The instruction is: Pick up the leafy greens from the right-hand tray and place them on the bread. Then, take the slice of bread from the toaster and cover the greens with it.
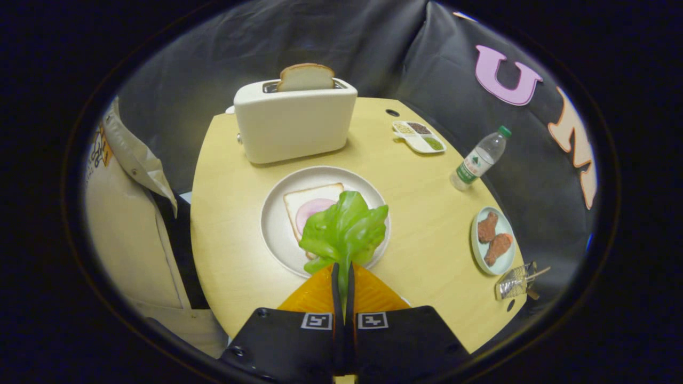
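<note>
— Nearest first: what do we record at the gripper [342, 280]?

— We find its fingers pressed together on the stem of the greens [346, 229]; the leaves hang over the near edge of the plate [277, 234], partly above the bread [304, 200].

— How will they handle?

— We judge them light, soft and floppy; the stem is the right hold; beyond, the toaster [293, 125] carries the second slice [305, 78], stiffer, best taken by its top edge.

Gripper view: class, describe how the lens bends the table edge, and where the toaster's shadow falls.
Gripper view: fisheye bows the table edge outward; the toaster casts a soft shadow toward the plate; the hand-held gripper grips sharply focused leafy greens.
</note>
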The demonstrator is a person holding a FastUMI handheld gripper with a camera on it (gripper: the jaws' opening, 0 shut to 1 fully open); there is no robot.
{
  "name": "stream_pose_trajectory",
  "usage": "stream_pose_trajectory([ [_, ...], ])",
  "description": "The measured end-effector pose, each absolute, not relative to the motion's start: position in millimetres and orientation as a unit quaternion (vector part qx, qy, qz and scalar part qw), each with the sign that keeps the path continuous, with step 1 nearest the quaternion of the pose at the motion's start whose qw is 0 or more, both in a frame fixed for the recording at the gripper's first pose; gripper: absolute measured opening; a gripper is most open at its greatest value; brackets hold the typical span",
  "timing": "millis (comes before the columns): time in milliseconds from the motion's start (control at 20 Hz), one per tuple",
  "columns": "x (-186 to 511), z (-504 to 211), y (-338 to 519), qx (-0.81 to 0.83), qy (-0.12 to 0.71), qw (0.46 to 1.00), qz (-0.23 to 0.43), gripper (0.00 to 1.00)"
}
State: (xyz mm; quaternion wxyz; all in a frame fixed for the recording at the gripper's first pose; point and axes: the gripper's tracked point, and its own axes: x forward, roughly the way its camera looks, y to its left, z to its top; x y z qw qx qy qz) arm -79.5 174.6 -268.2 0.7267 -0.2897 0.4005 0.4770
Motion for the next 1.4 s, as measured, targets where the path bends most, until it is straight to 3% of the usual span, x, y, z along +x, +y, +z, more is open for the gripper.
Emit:
stream_pose_trajectory([
  [850, -89, -300, 258, -0.277, 0.425, 0.682, 0.527, 0.04],
  [1350, -75, -324, 257, -0.283, 0.449, 0.68, 0.506, 0.13],
  [1400, -74, -325, 256, -0.285, 0.447, 0.681, 0.505, 0.23],
])
